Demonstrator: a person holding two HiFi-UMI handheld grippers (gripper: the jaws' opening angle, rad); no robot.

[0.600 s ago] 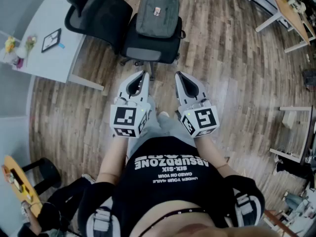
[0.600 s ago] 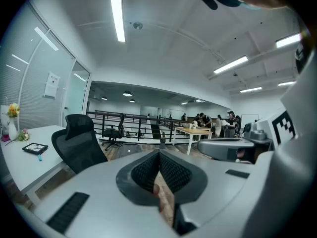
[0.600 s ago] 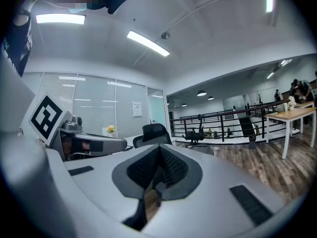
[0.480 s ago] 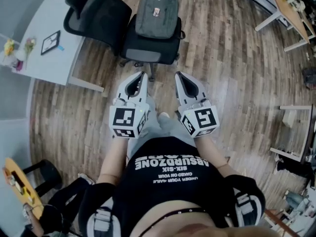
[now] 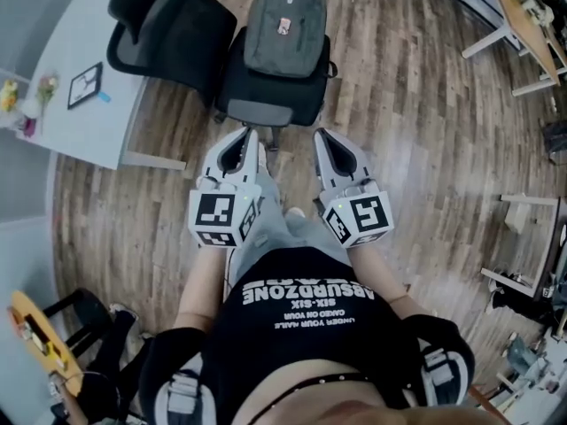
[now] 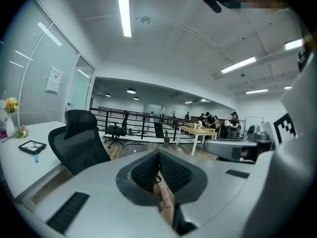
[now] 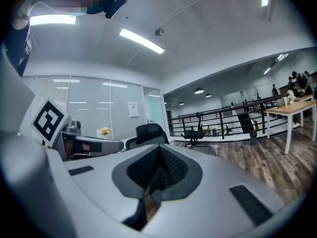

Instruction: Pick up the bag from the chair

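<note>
A grey backpack (image 5: 283,27) stands upright on the seat of a black office chair (image 5: 266,87) at the top middle of the head view. My left gripper (image 5: 251,135) and right gripper (image 5: 321,136) are held side by side just short of the chair's near edge, pointing at it. Both are shut and hold nothing. In the left gripper view the jaws (image 6: 159,155) meet in a closed seam, and a grey rounded top (image 6: 132,148) shows just above them. In the right gripper view the jaws (image 7: 159,150) are also closed.
A second black mesh chair (image 5: 168,25) stands left of the bag's chair, against a white desk (image 5: 62,104) with a dark tablet (image 5: 84,85) and flowers (image 5: 11,96). Wooden tables (image 5: 523,25) stand at the far right. Wooden floor lies all round.
The chair and bag sit slightly nearer to both grippers than before. The left gripper has shifted a little to the left. Both stay shut.
</note>
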